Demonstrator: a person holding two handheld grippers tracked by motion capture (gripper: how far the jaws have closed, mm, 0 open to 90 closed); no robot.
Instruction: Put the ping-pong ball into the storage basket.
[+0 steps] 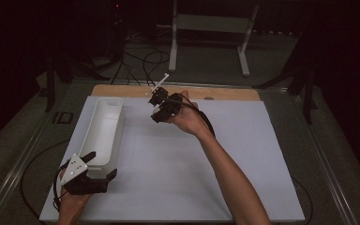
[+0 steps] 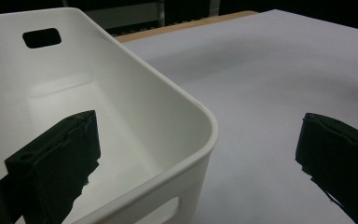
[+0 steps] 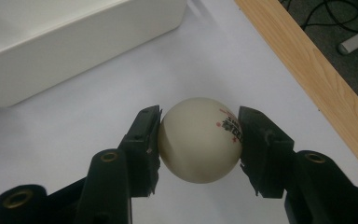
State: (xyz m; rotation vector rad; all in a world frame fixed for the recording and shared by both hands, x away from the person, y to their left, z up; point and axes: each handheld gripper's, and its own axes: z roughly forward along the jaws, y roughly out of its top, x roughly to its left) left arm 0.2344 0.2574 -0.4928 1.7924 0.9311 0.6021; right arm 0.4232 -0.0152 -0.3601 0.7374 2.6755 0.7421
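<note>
- Right gripper view is showing the right claw (image 3: 199, 140) pinching a cream ping-pong ball (image 3: 199, 145), one black pad pressing on each side at about the ball's widest part, with red and black print facing the pad on the view's right.
- High view is showing that claw (image 1: 158, 101) lifted above the white mat (image 1: 206, 159), held by the right hand (image 1: 187, 117), with the ball hidden behind the jaws from that angle.
- The white tub (image 3: 51, 56) is lying ahead of the claw and off to its left, apart from it, long side toward the ball; the wooden table edge (image 3: 307, 74) is running past on the claw's right.
- Left claw (image 2: 196, 163) is standing spread wide, one jaw inside the tub (image 2: 177, 116) and the other outside, straddling its near end wall without pinching it, as far as I can tell.
- The likely step is carrying the ball across and dropping it into the tub (image 1: 104, 129).
- To do it well, the grip should be staying squarely on the ball's middle; a smooth round ball will probably squirt out if the pads creep off centre.
- Travel ought to be level and unhurried, clearing the rim before lowering.
- Releasing low inside the walls is wiser, since a light ball is likely to bounce out.
- Left claw closing on the wall would be steadying the tub.
</note>
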